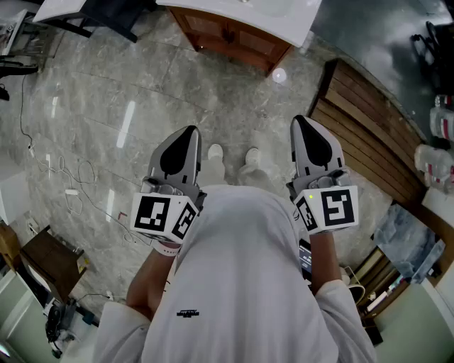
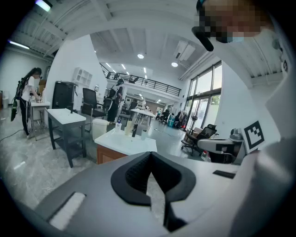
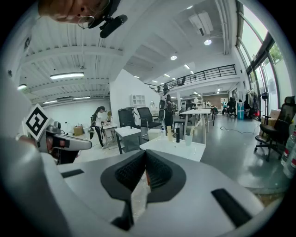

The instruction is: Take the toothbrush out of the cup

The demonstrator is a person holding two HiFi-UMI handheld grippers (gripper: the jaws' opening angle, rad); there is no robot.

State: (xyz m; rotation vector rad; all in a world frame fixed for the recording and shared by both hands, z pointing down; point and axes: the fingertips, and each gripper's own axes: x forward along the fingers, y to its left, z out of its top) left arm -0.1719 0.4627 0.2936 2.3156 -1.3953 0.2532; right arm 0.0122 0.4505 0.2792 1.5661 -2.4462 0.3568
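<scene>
Far ahead stands a white counter [image 3: 173, 148] with a pale cup [image 3: 188, 139] on it. A thin stick rises from the cup, too small to name. The left gripper view shows the same counter [image 2: 125, 143] and cup [image 2: 144, 135]. In the head view only the counter's edge [image 1: 284, 21] shows, with no cup. My left gripper [image 1: 190, 135] and right gripper [image 1: 301, 122] are held close to my chest, pointing forward over the floor. Both are shut with nothing between the jaws, as the left gripper [image 2: 149, 155] and right gripper [image 3: 145, 155] show in their own views.
A wooden cabinet [image 1: 234, 35] carries the counter. A slatted wooden platform [image 1: 362, 135] lies to the right, and cables [image 1: 64, 177] trail on the marble floor at left. A bottle [image 2: 119, 125] and other small containers share the counter. Desks, chairs and people stand further back.
</scene>
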